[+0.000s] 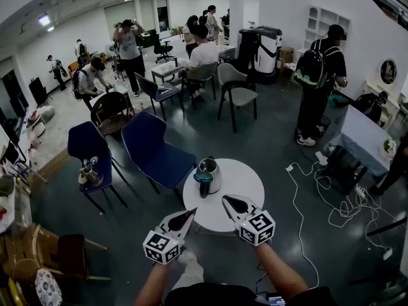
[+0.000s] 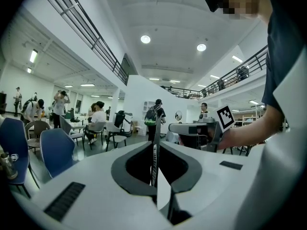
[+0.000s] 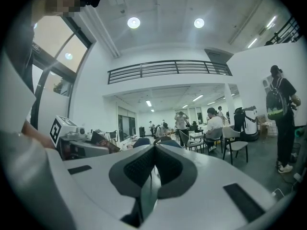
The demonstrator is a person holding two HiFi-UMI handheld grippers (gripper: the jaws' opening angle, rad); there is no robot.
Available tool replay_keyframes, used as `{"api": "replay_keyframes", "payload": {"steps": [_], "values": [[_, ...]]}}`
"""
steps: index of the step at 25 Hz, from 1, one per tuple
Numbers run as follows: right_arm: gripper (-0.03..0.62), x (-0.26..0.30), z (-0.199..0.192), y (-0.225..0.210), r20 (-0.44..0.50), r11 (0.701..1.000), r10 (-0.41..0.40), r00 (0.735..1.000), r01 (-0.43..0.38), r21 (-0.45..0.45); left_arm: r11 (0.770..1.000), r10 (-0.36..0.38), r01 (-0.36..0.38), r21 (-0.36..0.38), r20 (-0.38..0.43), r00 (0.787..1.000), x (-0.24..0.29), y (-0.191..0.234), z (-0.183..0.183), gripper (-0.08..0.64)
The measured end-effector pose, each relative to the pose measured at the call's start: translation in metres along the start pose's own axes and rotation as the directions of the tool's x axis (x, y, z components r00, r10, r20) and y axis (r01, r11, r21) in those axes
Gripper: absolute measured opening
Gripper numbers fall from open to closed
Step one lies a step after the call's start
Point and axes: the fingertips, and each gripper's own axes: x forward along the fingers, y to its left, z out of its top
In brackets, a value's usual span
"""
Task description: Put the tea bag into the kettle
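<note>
A steel kettle (image 1: pixel 208 175) with a dark teal handle stands on the small round white table (image 1: pixel 239 185), towards its left side. No tea bag shows in any view. My left gripper (image 1: pixel 190 211) hangs over the table's near left edge, jaws pressed together and pointing up-right at the kettle. My right gripper (image 1: pixel 225 199) sits over the table's near part, also shut, tips just right of the kettle's base. In the left gripper view the jaws (image 2: pixel 156 128) meet with nothing between them. The right gripper view shows its jaws (image 3: pixel 154 146) closed and empty.
Two blue chairs (image 1: pixel 157 152) (image 1: pixel 90 146) stand left of the table, the farther one holding a small object (image 1: pixel 89 174). A white cable (image 1: pixel 298 199) trails over the floor on the right. Several people and grey chairs (image 1: pixel 236 93) fill the room behind.
</note>
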Motion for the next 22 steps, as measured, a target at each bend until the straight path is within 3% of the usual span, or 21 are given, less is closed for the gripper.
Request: {"api": "replay_keyframes", "payload": {"steps": [13, 22], "values": [[0.015, 0.099, 0.012, -0.058, -0.002, 1.0, -0.001, 1.0, 0.001, -0.003, 1.0, -0.003, 0.003, -0.01, 0.001, 1.0, 0.06, 0.102, 0.018, 0.031], [0.015, 0.162, 0.025, -0.083, -0.004, 1.0, -0.011, 1.0, 0.011, -0.012, 0.999, -0.033, 0.033, -0.01, 0.047, 0.998, 0.095, 0.172, 0.057, 0.031]]}}
